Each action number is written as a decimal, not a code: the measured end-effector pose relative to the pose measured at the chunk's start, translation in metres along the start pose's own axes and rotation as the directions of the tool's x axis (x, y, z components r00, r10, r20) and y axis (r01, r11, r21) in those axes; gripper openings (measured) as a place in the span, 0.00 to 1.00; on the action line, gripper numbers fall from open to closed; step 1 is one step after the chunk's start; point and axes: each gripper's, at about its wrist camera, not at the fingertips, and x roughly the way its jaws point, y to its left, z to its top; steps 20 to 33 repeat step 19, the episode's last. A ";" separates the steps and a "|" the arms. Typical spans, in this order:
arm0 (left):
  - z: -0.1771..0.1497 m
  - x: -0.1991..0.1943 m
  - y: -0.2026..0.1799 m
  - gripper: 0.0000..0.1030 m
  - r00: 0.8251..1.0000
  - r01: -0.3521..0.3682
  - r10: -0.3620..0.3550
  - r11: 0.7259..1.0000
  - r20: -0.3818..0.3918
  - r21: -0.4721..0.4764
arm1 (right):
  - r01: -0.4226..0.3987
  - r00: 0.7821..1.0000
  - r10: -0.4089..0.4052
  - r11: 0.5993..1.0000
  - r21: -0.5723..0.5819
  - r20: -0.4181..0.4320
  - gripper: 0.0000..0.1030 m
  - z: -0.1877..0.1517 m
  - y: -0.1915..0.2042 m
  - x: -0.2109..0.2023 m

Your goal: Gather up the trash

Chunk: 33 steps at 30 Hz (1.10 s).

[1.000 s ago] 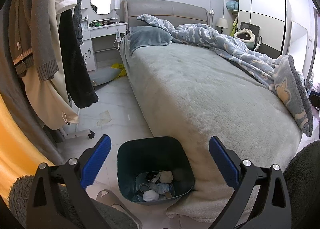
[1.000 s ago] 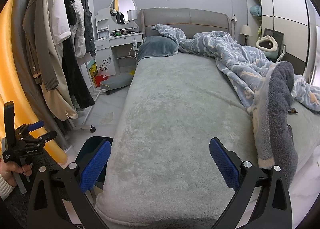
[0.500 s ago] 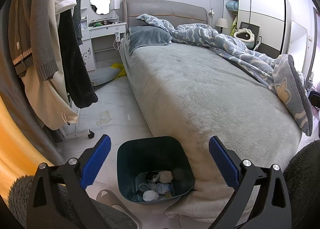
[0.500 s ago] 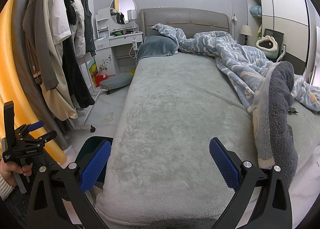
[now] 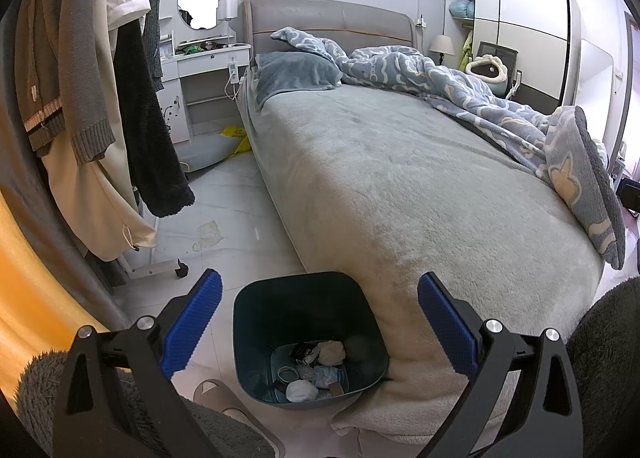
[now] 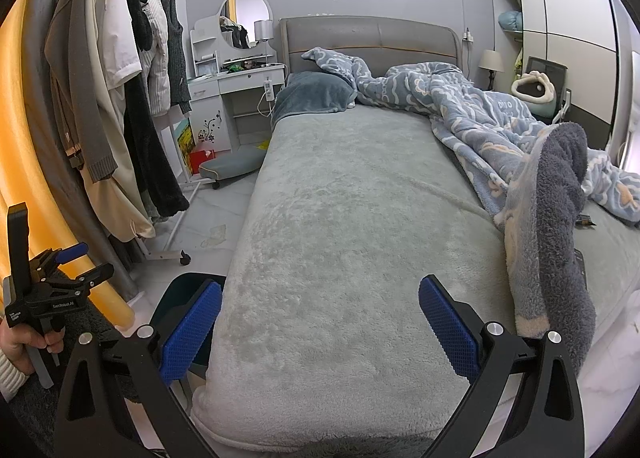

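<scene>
A dark teal bin (image 5: 308,334) stands on the floor against the foot corner of the bed, with crumpled tissues and wrappers (image 5: 316,370) at its bottom. My left gripper (image 5: 318,324) hangs open above the bin, nothing between its blue pads. My right gripper (image 6: 318,332) is open over the foot of the grey bed (image 6: 360,226), empty. The bin's rim (image 6: 188,286) peeks out behind the right gripper's left finger. A flat scrap of paper (image 5: 206,234) lies on the floor tiles. A small dark wrapper (image 6: 585,221) rests on the bed beside the blue quilt (image 6: 480,114).
A clothes rack on wheels (image 5: 100,98) with hanging coats stands left of the aisle. A white dressing table (image 5: 208,74) and a floor cushion (image 5: 204,150) sit at the far end. A slipper (image 5: 220,398) lies beside the bin. A hand (image 6: 24,342) holds the left gripper.
</scene>
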 end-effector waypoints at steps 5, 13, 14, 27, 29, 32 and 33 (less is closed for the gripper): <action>0.001 0.000 0.000 0.97 1.000 0.001 -0.001 1.000 -0.002 -0.002 | 0.001 1.000 -0.001 1.000 -0.003 -0.001 0.97 0.000 0.000 0.000; -0.001 0.001 0.000 0.97 1.000 0.000 0.000 1.000 -0.004 -0.001 | 0.001 1.000 -0.001 1.000 -0.003 -0.001 0.97 0.000 0.000 0.000; -0.002 0.001 0.000 0.97 1.000 0.001 -0.001 1.000 -0.005 0.000 | 0.001 1.000 -0.001 1.000 -0.003 -0.001 0.97 0.000 0.000 0.000; -0.004 0.002 -0.001 0.97 1.000 0.000 0.000 1.000 -0.006 0.003 | 0.001 1.000 -0.001 1.000 -0.003 -0.001 0.97 0.000 0.000 0.000; -0.004 0.002 -0.001 0.97 1.000 0.000 0.000 1.000 -0.006 0.003 | 0.001 1.000 -0.001 1.000 -0.003 -0.001 0.97 0.000 0.000 0.000; -0.004 0.002 -0.001 0.97 1.000 0.000 0.000 1.000 -0.006 0.003 | 0.001 1.000 -0.001 1.000 -0.003 -0.001 0.97 0.000 0.000 0.000; -0.004 0.002 -0.001 0.97 1.000 0.000 0.000 1.000 -0.006 0.003 | 0.001 1.000 -0.001 1.000 -0.003 -0.001 0.97 0.000 0.000 0.000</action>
